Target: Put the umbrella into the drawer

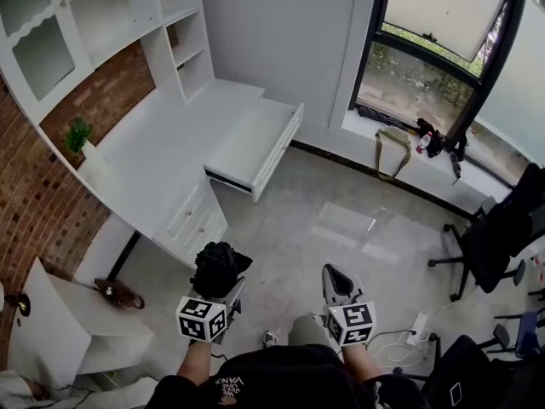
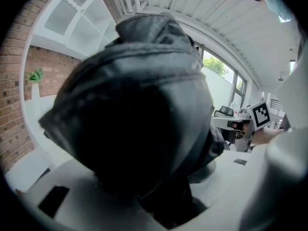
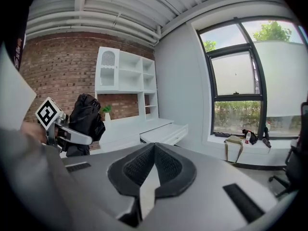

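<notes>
The black folded umbrella (image 1: pixel 216 267) is clamped between the jaws of the left gripper (image 1: pixel 219 299). It is held above the pale floor (image 1: pixel 341 228) in the near middle of the room. In the left gripper view, nearly the whole space between the jaws is filled by its dark fabric. The right gripper (image 1: pixel 334 276) is carried near it on the right, apart from the umbrella, with its jaws closed pad against pad and empty. The drawer (image 1: pixel 281 147) is seen standing open from the white desk (image 1: pixel 162 147) at the far left, well apart from both grippers. A small green plant (image 1: pixel 78 133) is set on the desk against the brick wall (image 1: pixel 34 203). A tan bag (image 1: pixel 392 147) is laid on the window ledge at the far right.
</notes>
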`<state>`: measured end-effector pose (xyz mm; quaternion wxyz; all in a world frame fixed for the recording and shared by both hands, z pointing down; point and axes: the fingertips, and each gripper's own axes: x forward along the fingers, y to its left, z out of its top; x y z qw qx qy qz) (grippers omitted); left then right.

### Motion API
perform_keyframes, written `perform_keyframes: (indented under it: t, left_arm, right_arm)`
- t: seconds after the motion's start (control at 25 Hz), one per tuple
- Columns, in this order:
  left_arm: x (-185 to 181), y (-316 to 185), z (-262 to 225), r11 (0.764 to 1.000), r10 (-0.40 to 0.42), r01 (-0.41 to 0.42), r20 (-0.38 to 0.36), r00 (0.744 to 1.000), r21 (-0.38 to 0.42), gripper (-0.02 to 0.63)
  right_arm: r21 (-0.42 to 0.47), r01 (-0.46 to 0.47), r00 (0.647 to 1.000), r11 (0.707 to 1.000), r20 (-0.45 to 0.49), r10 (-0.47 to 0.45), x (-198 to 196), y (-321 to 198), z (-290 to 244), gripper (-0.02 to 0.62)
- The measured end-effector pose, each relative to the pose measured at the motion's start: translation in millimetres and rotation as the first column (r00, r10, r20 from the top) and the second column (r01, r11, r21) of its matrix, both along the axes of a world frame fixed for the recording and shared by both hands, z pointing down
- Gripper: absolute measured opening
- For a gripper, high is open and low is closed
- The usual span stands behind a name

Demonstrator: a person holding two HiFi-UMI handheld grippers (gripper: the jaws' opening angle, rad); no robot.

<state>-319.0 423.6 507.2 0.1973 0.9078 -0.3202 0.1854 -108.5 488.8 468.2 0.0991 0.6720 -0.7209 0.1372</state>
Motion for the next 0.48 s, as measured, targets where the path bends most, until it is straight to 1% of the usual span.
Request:
perform_keyframes:
  t: [0.2,0.36,0.48]
  left_arm:
    - [17,-23,3,1.0,-0.009,0.009,-0.005,1.0,0.0,0.239]
    - [33,-54,5,0.999,-0.039,0.039,0.002,0.999,0.003,0.239]
    - [54,-77,2,0.998,-0.06,0.06,0.009,0.998,0.008,0.239]
  right_arm:
    - [0.001,-0.012,1.0,1.0,0.01,0.012,23,-26,5,0.0]
    - [0.01,0.008,1.0,1.0,0.013,-0.008,44,-63,7,0.0]
    - [0.017,0.029,0.999,0.999,0.016,-0.029,67,-90,6,0.0]
